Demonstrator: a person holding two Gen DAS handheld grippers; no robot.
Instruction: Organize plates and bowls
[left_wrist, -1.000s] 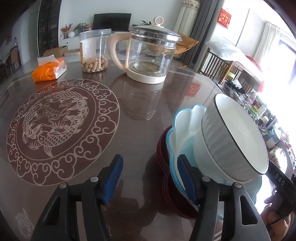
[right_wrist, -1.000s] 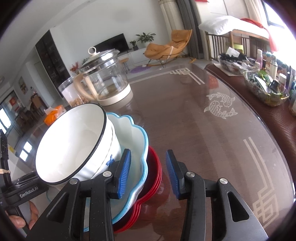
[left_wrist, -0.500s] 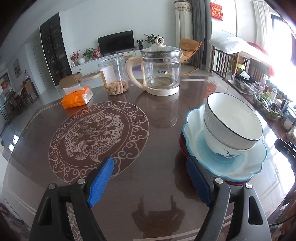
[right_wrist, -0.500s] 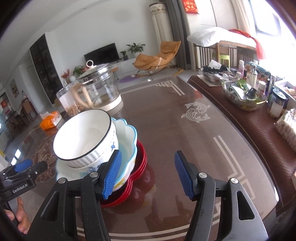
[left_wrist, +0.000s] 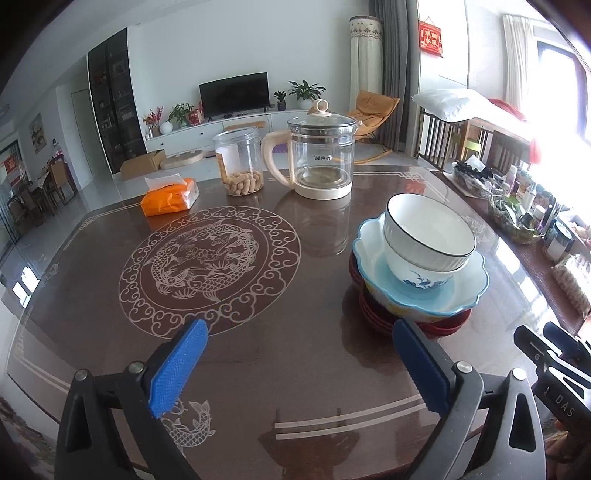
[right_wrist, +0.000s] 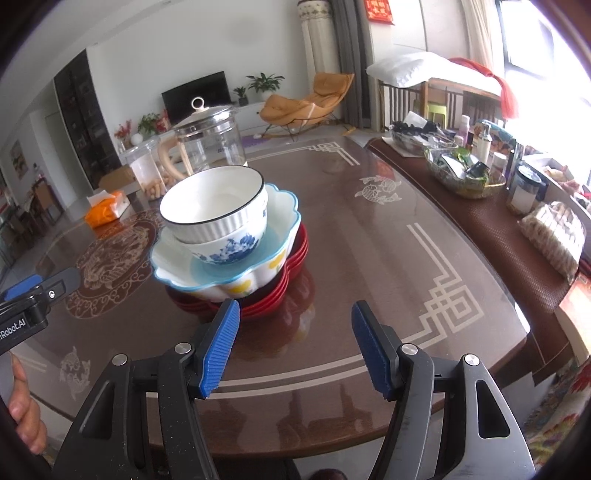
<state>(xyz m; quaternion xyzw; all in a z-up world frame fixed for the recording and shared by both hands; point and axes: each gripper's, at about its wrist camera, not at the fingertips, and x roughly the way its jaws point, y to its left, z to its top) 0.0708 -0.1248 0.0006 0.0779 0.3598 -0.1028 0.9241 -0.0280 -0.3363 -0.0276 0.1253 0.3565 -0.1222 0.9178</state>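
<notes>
The stack looks finished: a black-rimmed white bowl (left_wrist: 428, 230) nests in a blue-flowered bowl (right_wrist: 231, 245), inside a scalloped blue dish (left_wrist: 467, 284), on red plates (right_wrist: 295, 254), toward the table's (left_wrist: 280, 354) right edge. Both the left gripper (left_wrist: 295, 369) and right gripper (right_wrist: 295, 347) stand with jaws apart and nothing between them, the left's having just been opening. "DAS" and "Robot.AI" are printed on the gripper bodies; the glass kettle's (left_wrist: 319, 158) label is unreadable.

A home, living and dining room in one: a glossy brown surface (left_wrist: 280, 373) with a dragon medallion, a television (left_wrist: 233, 93) on a white cabinet at 12 o'clock, potted plants beside it, an orange lounge chair (left_wrist: 373, 107) at 1 o'clock (curtains behind), toiletries crowding a sideboard at 3 o'clock.
</notes>
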